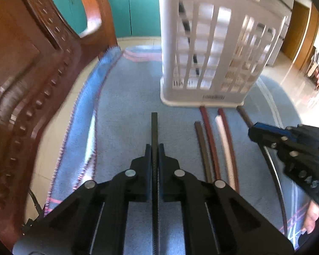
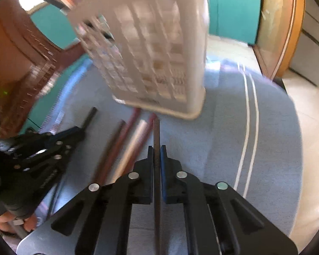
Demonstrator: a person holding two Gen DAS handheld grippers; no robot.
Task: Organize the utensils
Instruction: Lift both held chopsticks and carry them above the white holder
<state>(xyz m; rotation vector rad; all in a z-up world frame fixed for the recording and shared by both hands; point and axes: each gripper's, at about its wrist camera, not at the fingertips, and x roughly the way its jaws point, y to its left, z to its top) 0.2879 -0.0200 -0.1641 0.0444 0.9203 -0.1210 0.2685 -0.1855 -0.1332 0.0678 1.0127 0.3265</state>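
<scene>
Two grippers, left gripper and right gripper, each clamped one chopstick; we judged tips might snag the basket slats.

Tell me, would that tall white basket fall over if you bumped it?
Probably, yes. The white basket stands tall on a small base, so a push up high might tip it. Its walls are mostly slots, so it likely weighs little and could slide on the blue cloth.

Teal cabinets, carved wooden chair, glossy sunlit floor.
</scene>
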